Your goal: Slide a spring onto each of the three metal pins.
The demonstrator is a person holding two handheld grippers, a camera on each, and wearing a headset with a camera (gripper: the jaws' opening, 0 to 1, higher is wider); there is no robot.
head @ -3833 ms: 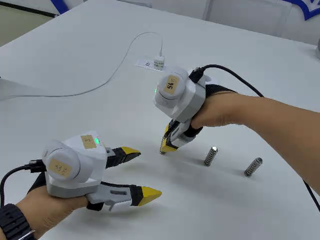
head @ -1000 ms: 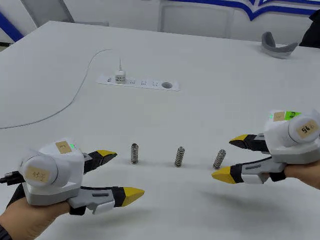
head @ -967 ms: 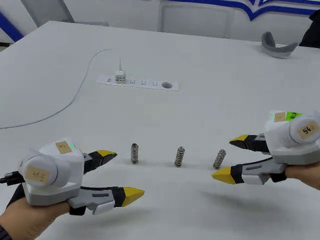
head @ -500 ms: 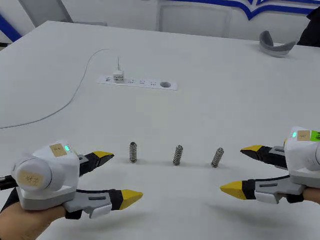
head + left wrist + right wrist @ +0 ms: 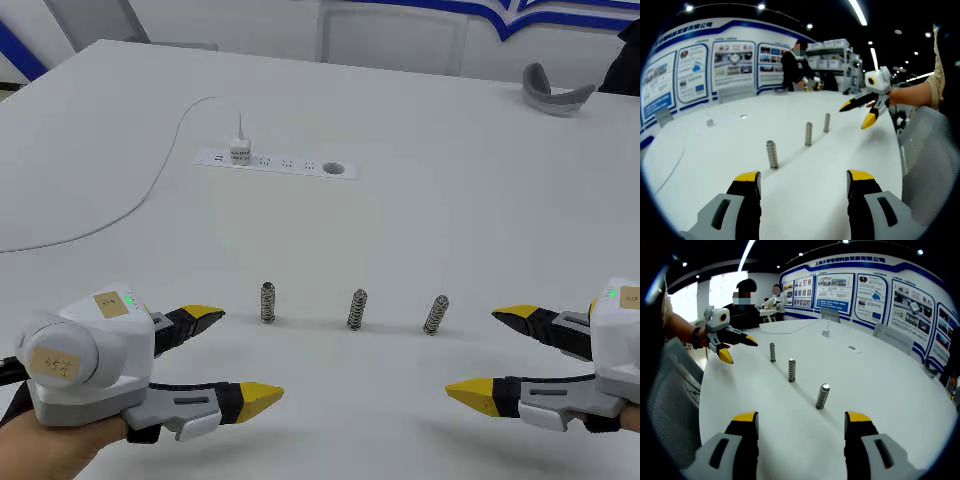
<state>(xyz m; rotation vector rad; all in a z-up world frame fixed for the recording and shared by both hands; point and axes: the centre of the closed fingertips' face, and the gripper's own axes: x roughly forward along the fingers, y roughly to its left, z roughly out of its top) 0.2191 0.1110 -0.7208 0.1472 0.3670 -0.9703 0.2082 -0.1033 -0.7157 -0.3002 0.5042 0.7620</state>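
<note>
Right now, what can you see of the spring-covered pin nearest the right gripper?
The grey metal coil spring sits over a pin whose shiny rounded tip shows above the top coil. It stands on the white table, leaning slightly. Only the table touches it; the right gripper, jaws open, is apart from it.

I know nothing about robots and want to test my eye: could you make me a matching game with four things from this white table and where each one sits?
Things:
1 power strip
2 springs
3 grey curved band
4 left gripper

Places:
A near left, held open
B far right corner
C upright in a row, in the middle
D far side, with a white plug in it

Pairs: 1-D, 2-C, 3-B, 4-A
</note>
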